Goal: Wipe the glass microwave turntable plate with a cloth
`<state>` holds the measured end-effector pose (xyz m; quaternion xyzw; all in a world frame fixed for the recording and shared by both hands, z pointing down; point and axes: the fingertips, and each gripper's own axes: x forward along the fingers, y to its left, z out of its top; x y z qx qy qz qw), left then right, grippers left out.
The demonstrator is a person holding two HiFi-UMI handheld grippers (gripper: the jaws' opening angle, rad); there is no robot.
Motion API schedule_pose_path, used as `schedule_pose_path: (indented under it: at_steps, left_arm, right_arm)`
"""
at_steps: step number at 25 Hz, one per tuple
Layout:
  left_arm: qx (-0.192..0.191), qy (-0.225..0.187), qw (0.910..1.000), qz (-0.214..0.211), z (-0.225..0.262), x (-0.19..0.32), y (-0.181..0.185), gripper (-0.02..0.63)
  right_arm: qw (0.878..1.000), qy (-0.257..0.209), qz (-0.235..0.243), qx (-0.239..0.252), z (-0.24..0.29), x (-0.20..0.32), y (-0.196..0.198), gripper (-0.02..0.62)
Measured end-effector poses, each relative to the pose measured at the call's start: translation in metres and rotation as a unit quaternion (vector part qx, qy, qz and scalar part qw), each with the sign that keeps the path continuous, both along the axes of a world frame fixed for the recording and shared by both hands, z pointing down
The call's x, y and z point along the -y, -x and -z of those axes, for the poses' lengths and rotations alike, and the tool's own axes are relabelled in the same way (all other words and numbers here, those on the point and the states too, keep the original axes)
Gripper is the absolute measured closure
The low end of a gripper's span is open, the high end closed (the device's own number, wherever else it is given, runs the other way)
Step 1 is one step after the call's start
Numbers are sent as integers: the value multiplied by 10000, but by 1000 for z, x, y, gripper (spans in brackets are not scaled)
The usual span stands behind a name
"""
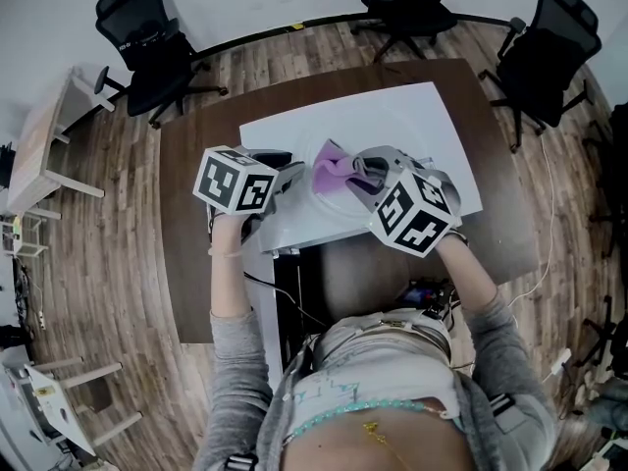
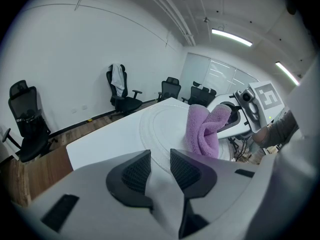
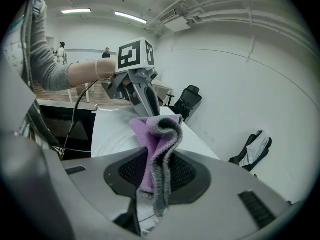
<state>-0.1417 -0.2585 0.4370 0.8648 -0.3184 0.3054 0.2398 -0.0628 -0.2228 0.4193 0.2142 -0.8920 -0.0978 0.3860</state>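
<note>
Left tool: pads almost together; they appear clamped on the near rim of the clear round glass turntable plate, lower centre of the left gripper view.
Right tool: clamped on a bunched purple fleecy cloth with a fold standing above the pads.
Plate position: flat on the white counter, centre of the head view, between both tools.
Cloth position: free end touches the plate's right part in the left gripper view.
Step in hand: wiping, as judged.
Method: hold the rim firmly. Press the cloth flat and sweep in arcs from the centre rings to the rim. Keep the hard pads off the glass.
Caution: smooth glass is likely to slide.
</note>
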Motion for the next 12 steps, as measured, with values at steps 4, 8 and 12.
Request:
schedule_pose_path:
  at_steps: [4, 8, 12]
  left_arm:
    - [23, -75, 10000, 5, 3, 3, 3, 477]
    - [12, -80, 10000, 1, 3, 4, 5, 477]
    - [11, -72, 10000, -4, 4, 3, 5, 477]
  right_arm:
    - [10000, 35, 68, 24, 0, 6, 13, 483]
    - [9999, 68, 76, 62, 0, 17, 22, 483]
    - [9999, 78, 76, 74, 2, 28, 26, 483]
